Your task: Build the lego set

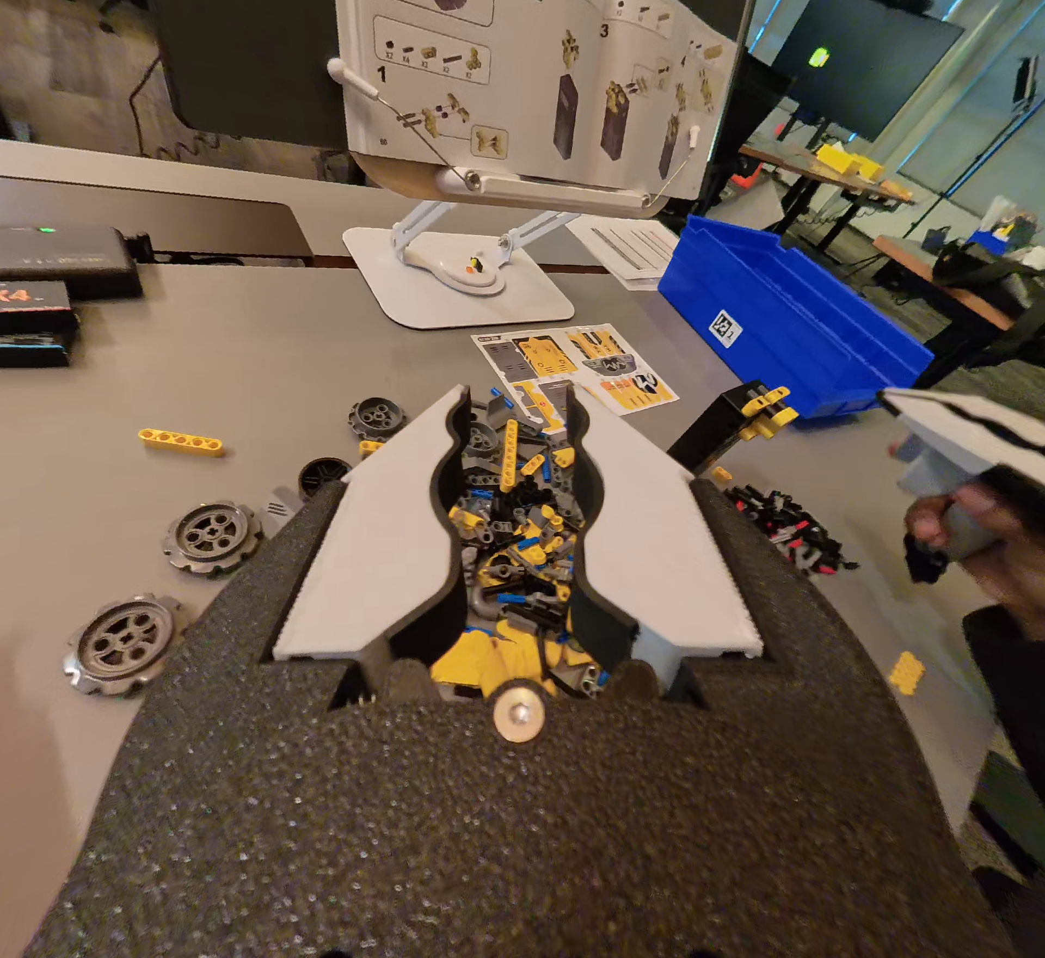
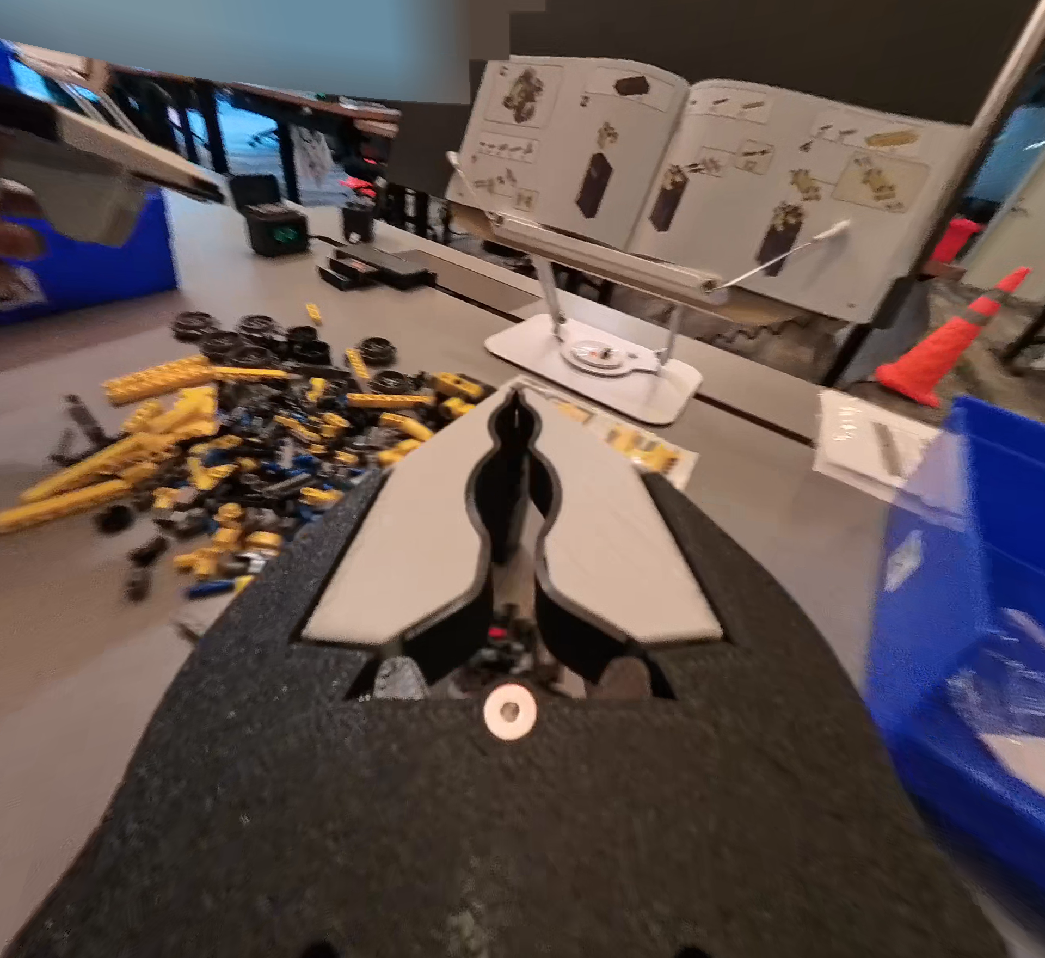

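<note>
My left gripper [image 1: 517, 393] is open and hovers over a pile of yellow, black, grey and blue building bricks [image 1: 520, 523]. The bricks show between its fingers, and neither pad presses on anything. My right gripper [image 2: 515, 393] is shut, with its fingertips meeting. It is above the table beside the same pile [image 2: 226, 450], and the view is blurred. In the left wrist view the right gripper [image 1: 890, 399] is at the right edge, in a hand, near a black block with yellow parts [image 1: 724, 430]. The left gripper [image 2: 220, 193] shows at the upper left of the right wrist view.
An open instruction booklet [image 1: 509, 54] stands on a white stand behind a sticker sheet [image 1: 577, 365]. A blue bin [image 1: 791, 320] is at the right. Grey sprocket wheels [image 1: 212, 538] and a yellow beam [image 1: 181, 441] lie at the left. Black and red pins [image 1: 791, 529] lie at the right. My hands' fingertips stand some 25 centimeters from each other.
</note>
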`<state>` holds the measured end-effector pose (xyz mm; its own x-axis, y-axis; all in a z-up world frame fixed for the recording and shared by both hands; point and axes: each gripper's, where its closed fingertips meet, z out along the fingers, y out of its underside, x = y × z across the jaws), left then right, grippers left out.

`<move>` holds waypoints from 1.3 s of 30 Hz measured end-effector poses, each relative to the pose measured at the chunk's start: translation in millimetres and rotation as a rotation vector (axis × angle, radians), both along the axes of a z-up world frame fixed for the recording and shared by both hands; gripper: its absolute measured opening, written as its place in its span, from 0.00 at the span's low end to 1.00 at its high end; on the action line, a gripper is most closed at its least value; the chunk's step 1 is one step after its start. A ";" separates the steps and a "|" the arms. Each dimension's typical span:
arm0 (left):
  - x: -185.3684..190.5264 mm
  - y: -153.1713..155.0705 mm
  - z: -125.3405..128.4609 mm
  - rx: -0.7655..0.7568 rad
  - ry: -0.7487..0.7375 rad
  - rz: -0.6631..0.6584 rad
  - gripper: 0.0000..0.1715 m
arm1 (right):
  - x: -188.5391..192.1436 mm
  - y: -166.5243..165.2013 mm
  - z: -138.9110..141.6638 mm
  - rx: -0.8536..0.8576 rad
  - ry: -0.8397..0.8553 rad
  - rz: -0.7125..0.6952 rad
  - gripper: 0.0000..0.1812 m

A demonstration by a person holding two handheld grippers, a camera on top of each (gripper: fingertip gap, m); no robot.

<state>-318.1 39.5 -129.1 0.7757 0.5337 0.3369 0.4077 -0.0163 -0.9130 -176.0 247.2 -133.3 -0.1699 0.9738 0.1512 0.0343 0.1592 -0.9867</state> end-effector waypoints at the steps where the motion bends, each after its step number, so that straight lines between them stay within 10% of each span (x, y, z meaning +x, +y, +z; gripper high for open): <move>1: 3.2 1.7 2.4 0.018 -0.013 -0.007 0.19 | 3.6 -15.0 -1.1 -0.041 -0.012 0.048 0.00; 10: 27.6 9.6 15.3 0.063 0.103 -0.080 0.19 | 48.3 -72.6 16.2 -0.125 0.042 0.141 0.00; 16: -4.9 41.6 -15.4 -0.120 0.293 -0.091 0.19 | 14.5 -25.0 28.4 -0.028 0.017 0.043 0.00; 21: 22.2 67.8 9.6 0.129 0.300 -0.398 0.18 | -42.2 64.0 67.7 0.131 0.227 -0.149 0.00; 30: -1.0 -6.8 62.8 0.503 0.339 -0.312 0.06 | -67.7 95.7 54.1 0.157 0.379 -0.171 0.00; 39: -7.2 -20.2 53.9 0.526 0.287 -0.266 0.06 | -43.7 86.1 55.0 0.072 0.428 -0.114 0.00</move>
<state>-325.3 19.3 -75.1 0.9565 0.1318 0.2602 0.1901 0.3951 -0.8987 -219.7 333.3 -78.3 0.0305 0.9670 0.2530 -0.3533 0.2472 -0.9022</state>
